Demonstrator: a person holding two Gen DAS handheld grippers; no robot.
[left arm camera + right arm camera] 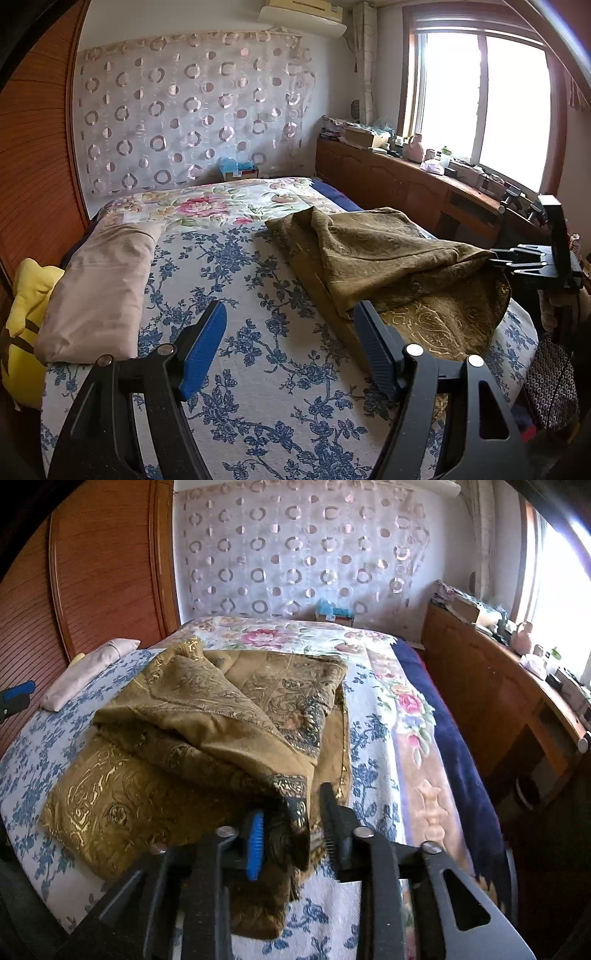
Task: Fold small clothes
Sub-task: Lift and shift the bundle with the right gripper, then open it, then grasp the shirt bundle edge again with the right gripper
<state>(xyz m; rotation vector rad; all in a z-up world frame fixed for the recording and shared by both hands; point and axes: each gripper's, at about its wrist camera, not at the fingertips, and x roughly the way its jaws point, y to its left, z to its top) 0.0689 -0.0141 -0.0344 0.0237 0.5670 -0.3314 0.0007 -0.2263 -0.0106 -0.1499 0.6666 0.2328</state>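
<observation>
Olive-gold patterned garment (pixel 207 731) is lying in a partly folded heap on the bed (pixel 373 746), centre of the right wrist view; one flap is doubled over the lower layer, likely a fold in progress. In the left wrist view it is sitting right of centre.

Right gripper (pixel 291 834) is sitting at the bottom centre of its own frame with the garment's dark-trimmed corner hanging between the fingers (pixel 255 845). Fingers are partly apart; the blue pad seems to be touching cloth, the other one standing clear of it, so it reads as released, not clamped, probably letting the folded flap settle.

Left gripper (pixel 290 347) is hovering over bare blue-floral bedsheet at lower centre of its frame, fingers spread wide, holding nothing, garment edge just beside its right-hand finger. A beige pillow (pixel 99 288) is lying at the left.
</observation>
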